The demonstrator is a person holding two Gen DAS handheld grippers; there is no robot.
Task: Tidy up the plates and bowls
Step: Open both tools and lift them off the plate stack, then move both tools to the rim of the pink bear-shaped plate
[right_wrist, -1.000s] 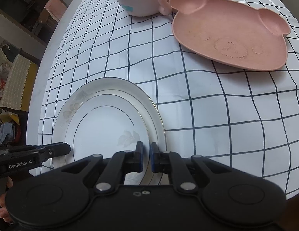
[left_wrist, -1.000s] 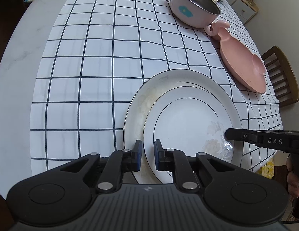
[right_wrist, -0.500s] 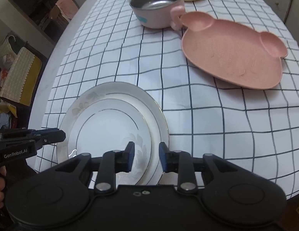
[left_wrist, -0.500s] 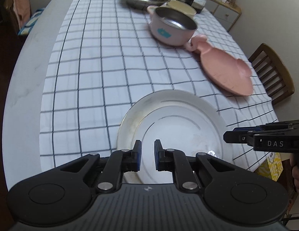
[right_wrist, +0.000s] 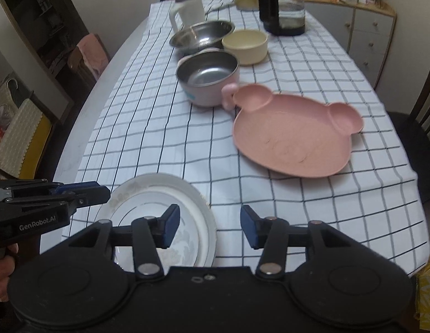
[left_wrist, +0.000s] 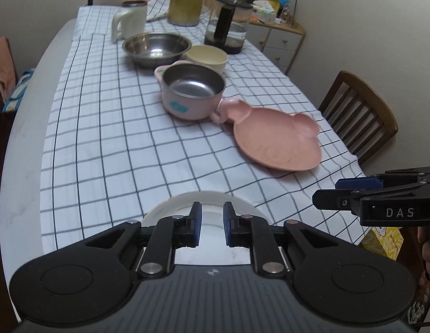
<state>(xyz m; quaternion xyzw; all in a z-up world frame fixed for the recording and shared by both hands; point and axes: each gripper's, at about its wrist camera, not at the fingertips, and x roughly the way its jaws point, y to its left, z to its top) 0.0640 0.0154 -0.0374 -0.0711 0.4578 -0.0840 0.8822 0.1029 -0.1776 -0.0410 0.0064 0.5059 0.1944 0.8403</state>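
White plates, left wrist view: the stacked plates (left_wrist: 184, 205) lay at the table's near edge, mostly hidden behind the left gripper (left_wrist: 210, 227).
Left jaws: slightly apart and opening, nothing between the pads.
Pink plate (left_wrist: 275, 144): near the right edge, touching the handle of the pink-sided steel bowl (left_wrist: 192, 94).
Far end: steel bowl (left_wrist: 156, 45) and cream bowl (left_wrist: 206, 57) side by side.
Right wrist view, plates: smaller plate (right_wrist: 187, 236) rested on the larger plate (right_wrist: 148, 187).
Right gripper (right_wrist: 206, 226): jaws about half open and opening, empty, above the checked tablecloth (right_wrist: 148, 127).
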